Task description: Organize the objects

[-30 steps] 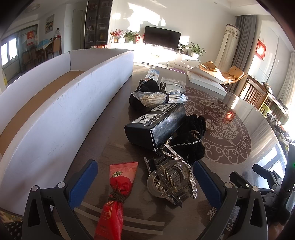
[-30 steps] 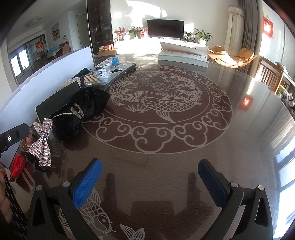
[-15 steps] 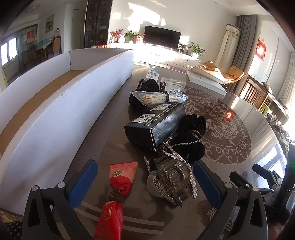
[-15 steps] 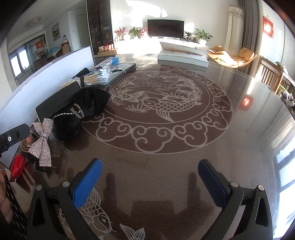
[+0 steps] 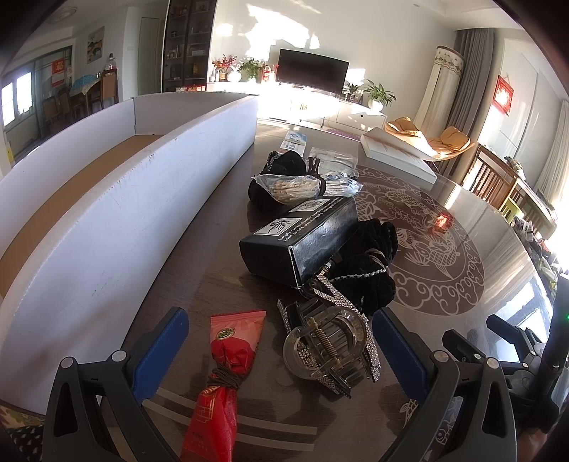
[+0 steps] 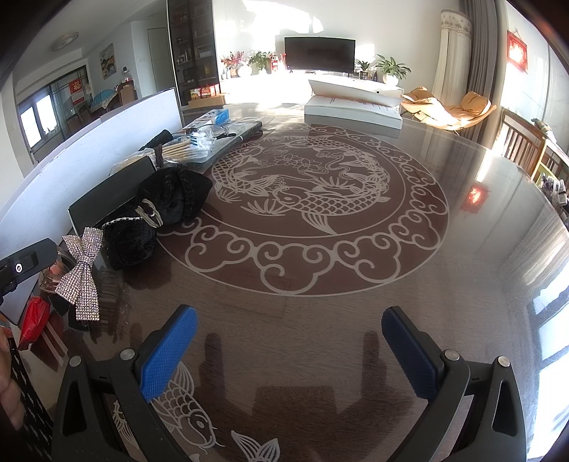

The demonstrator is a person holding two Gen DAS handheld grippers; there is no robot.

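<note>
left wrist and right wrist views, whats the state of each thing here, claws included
left claw: open, holding nothing
right claw: open, holding nothing
white box: open-topped, nothing visible inside
red packet: lying flat, tied at the middle
rhinestone hair clip: lying on its side
black box: closed, lying on the table
bagged sticks: resting on a black velvet piece

Sunlight is pouring across the white back wall [image 5: 320,32] at the top centre, where a dark television [image 5: 312,73] is standing on a low white cabinet [image 5: 341,110]. Grey curtains [image 5: 469,71] are hanging upper right; windows [image 5: 17,99] are glowing far left beside a tall dark shelf [image 5: 186,46].
</note>
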